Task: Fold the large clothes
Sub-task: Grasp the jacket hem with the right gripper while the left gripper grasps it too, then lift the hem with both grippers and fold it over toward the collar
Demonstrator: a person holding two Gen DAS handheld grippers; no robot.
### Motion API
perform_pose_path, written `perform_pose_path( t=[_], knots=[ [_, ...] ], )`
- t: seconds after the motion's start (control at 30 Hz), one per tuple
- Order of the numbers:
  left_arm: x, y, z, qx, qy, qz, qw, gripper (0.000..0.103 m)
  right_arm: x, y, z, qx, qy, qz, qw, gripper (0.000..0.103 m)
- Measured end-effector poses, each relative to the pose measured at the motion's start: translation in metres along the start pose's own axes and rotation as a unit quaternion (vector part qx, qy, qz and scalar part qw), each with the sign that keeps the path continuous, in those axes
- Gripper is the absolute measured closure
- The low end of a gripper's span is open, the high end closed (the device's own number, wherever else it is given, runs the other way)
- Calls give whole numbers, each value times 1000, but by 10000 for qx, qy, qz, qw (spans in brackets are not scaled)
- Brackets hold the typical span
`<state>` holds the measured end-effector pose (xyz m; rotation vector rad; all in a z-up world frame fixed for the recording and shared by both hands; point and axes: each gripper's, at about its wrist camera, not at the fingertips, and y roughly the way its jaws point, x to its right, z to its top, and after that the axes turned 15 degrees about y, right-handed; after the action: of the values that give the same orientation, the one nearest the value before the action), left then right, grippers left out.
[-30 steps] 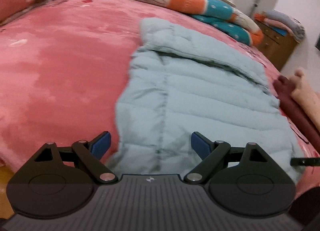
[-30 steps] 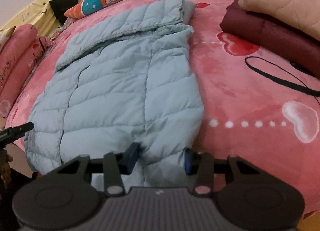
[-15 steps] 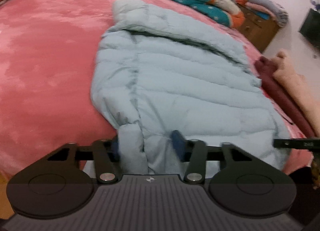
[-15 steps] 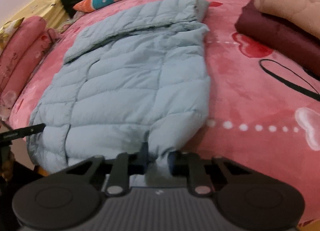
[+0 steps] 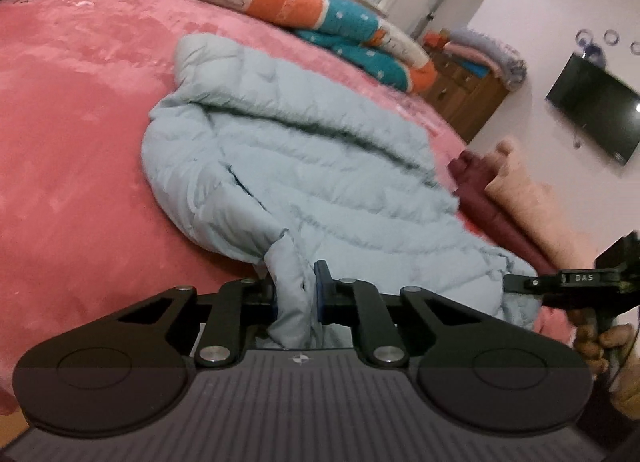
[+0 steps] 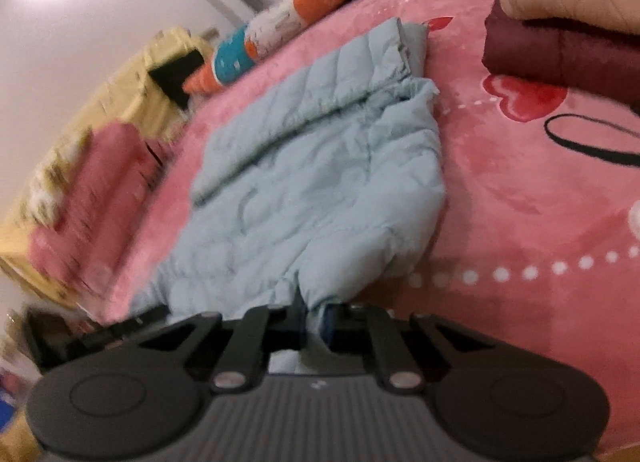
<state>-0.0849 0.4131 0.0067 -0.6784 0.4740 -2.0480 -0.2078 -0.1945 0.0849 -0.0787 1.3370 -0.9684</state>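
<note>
Left gripper (image 5: pixel 297 296) closing on, right gripper (image 6: pixel 314 322) clamping, the jacket (image 5: pixel 304 166) hem; next, carry it toward the collar.

Puffy quilted matt cloth jacket (image 5: pixel 304 166); plush fleecy pink bedspread (image 5: pixel 80 110); matt black plastic gripper (image 5: pixel 297 298) body.

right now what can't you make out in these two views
- Jacket hem: in the left wrist view the left gripper, closing on a bunched fold, and its body hide the near edge.
- Right gripper: in the right wrist view, shut on the jacket; motion blur hides how much cloth is pinched.
- Pink pillows: right wrist view, smeared by blur.
- Maroon cloth: right wrist view, cut off by the right edge.
</note>
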Motion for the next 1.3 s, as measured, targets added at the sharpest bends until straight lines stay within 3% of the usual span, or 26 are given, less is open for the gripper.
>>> perform_pose_path(
  t=[0.1,0.27,0.73,0.93,1.3],
  knots=[
    [-2,-3,4,157,-120,-90,9998,92,8,-5,9,112,475,511,9975,98],
    [-7,-5,14,503,-398,-278,9976,91,22,-7,23,251,1146,1018,9879,98],
    [-29,0,42,1237,-1193,-640,9830,91,42,6,46,481,2197,1624,9607,98],
    [-39,11,62,1546,-1398,-741,9752,91,35,12,66,698,2402,2038,9465,98],
    [-55,41,111,2093,-1377,-587,9663,91,8,40,129,1238,2175,2312,9401,98]
  ],
)
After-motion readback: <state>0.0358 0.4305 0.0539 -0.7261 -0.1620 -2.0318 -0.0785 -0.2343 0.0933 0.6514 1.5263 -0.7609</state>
